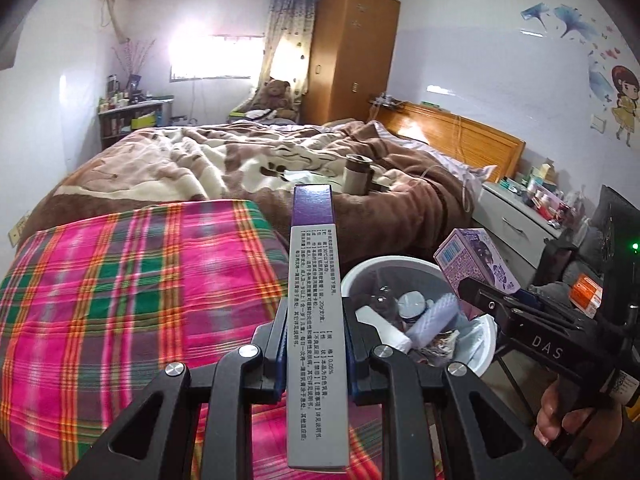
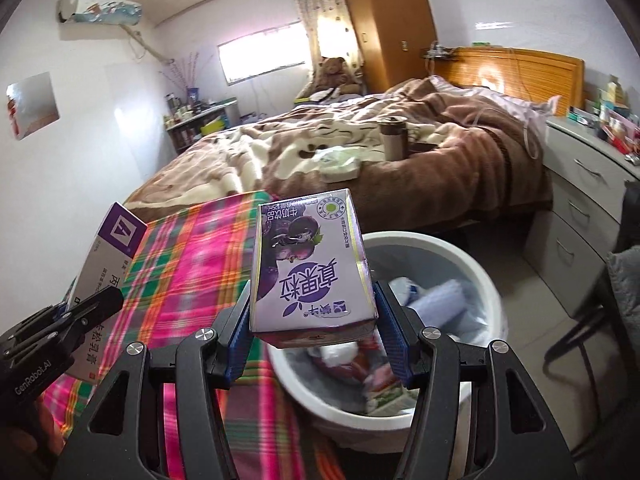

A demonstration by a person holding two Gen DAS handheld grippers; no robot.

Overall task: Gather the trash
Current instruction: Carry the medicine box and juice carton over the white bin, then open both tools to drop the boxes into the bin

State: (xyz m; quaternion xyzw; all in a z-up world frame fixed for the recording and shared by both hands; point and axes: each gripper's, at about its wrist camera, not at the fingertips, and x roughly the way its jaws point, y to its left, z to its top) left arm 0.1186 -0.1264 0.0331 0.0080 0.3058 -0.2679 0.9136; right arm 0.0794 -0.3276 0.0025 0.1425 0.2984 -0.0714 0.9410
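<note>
Carrying trash binward: left claw pinching ointment box, right claw pinching milk carton. Best released squarely above white bin, at four o'clock.

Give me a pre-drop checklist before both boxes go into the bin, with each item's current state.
1. Left gripper jaws clamped on the slim medicine box: ok.
2. Right gripper jaws clamped on the purple milk carton: ok.
3. Milk carton above the white trash bin opening: ok in the right wrist view, the bin's contents show right beneath it.
4. Medicine box above the bin: not ok, it lines up over the plaid blanket, left of the rim.
5. Room in the bin: ok, trash sits below the rim.
6. Grippers clear of each other: ok, apart.
</note>
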